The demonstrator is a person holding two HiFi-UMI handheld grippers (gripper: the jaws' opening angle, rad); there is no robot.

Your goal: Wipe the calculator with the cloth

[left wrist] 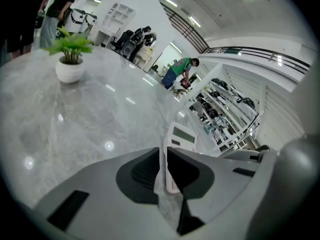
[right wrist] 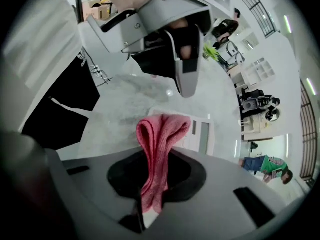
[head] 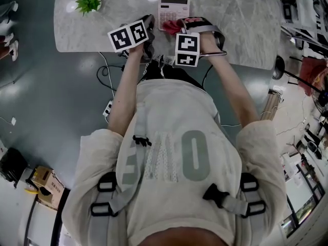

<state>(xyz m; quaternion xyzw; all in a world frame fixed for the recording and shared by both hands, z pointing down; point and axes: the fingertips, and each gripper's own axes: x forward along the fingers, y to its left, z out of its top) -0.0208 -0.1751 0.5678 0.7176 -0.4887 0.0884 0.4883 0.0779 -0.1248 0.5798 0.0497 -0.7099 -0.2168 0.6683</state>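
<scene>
A white calculator (head: 173,10) lies on the marble table (head: 241,29), close to its near edge. My left gripper (head: 150,28) is shut on the calculator's left edge; in the left gripper view (left wrist: 165,158) the thin white edge sits between the jaws, with the display (left wrist: 181,135) beyond. My right gripper (head: 187,25) is shut on a folded pink cloth (head: 175,25). The cloth (right wrist: 159,136) sticks out past the jaws (right wrist: 154,170) and its end rests on the calculator (right wrist: 202,134). The left gripper (right wrist: 182,59) shows just above it in the right gripper view.
A small potted plant (head: 88,2) in a white pot (left wrist: 70,70) stands at the table's far left. Cables and a power strip (head: 108,108) lie on the floor below the table edge. People stand far off (left wrist: 179,74) in the room behind.
</scene>
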